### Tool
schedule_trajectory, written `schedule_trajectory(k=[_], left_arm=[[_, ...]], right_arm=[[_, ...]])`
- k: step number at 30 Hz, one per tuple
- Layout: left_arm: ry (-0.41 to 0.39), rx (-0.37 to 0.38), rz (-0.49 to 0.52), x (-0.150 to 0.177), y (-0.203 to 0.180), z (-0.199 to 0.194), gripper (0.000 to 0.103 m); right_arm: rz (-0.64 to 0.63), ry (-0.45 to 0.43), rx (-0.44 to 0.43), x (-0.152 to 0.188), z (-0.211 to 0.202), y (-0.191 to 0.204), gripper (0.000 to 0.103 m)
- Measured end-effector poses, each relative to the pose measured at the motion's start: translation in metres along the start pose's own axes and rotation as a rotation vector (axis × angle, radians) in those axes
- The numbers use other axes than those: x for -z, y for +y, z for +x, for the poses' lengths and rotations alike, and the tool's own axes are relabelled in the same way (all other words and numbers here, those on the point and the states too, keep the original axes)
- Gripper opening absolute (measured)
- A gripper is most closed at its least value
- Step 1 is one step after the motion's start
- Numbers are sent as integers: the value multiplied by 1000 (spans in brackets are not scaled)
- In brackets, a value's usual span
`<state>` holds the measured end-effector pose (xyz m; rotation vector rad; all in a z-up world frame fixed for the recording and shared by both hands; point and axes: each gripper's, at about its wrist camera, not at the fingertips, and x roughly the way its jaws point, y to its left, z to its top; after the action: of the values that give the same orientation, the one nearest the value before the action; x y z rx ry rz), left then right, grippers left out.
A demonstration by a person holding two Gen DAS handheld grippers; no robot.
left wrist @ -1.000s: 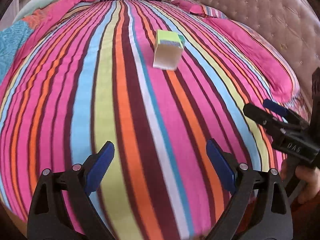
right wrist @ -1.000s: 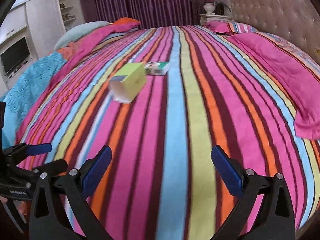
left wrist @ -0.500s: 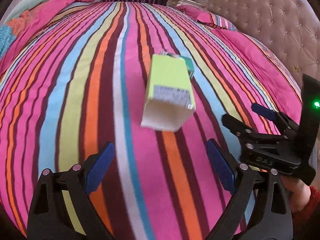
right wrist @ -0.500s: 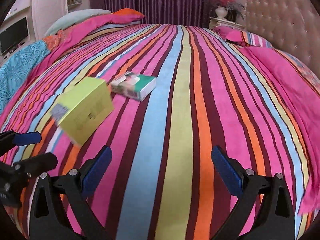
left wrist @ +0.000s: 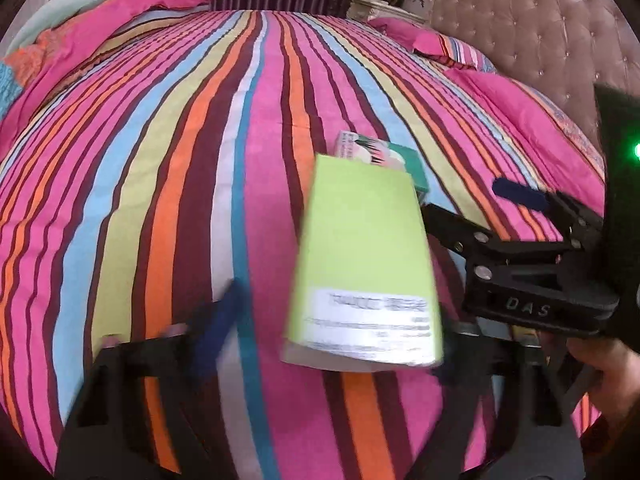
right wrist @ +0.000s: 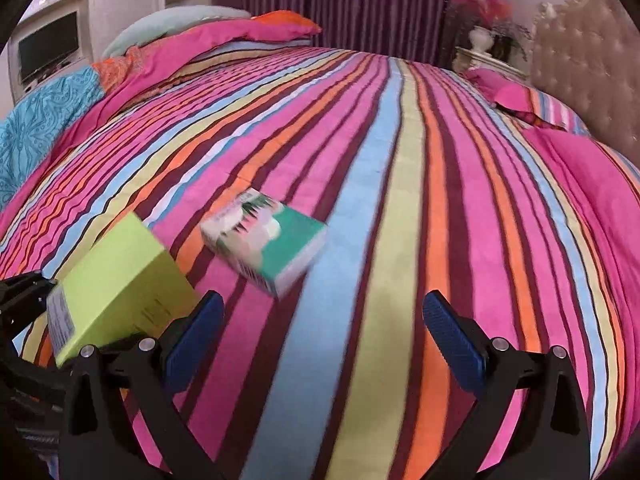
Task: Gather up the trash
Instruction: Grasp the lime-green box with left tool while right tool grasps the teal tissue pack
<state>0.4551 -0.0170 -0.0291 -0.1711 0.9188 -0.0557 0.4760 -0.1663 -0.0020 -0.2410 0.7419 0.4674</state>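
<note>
A lime-green box [left wrist: 362, 240] lies on the striped bedspread [left wrist: 160, 160] between the left gripper's [left wrist: 332, 320] blurred, spread fingers, its white label too smeared to read. Just beyond it rests a green-and-white patterned box [right wrist: 266, 246], ahead and left of the right gripper [right wrist: 324, 332], whose blue pads stand wide apart, holding nothing. "DAS" is embossed on that gripper's body.

Both grippers are closer to the boxes than a second ago. The lime-green box [left wrist: 362, 256] now sits between the left gripper [left wrist: 332, 320] fingers, blurred. The right gripper [right wrist: 322, 336], jaws wide apart, has drawn near the green-and-white box [right wrist: 266, 246], just short of it.
</note>
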Motion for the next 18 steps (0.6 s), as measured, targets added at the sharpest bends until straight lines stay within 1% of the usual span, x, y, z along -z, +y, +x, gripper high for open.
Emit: schedule_trajectory(k=[1,3,6,9,11,15,18], left_arm=[[9,-11,12,-2,2,3,53],[11,-5,28,-7,6,6,52],[0,-13,36,-12,13,6,51],[-2,2,22,-16,21,7,51],[-9,-1,14,-18,28,6,51],[-13,8,-44,-20,46,2,51],[-14,-4,-49,-20,53,0,51]], right_arm=[[-14,4,-4,-2,4,3,95],[-41,8,-6,-9,12,8,95],[-47,10,-12,-17,23,14,95],[-53,24,-15,-24,33,17,95],[-61,42,-19,-27,40,18,95],[-81,62,-18,-33,47,22,95],[-86,84,-49,-39,53,27,95]])
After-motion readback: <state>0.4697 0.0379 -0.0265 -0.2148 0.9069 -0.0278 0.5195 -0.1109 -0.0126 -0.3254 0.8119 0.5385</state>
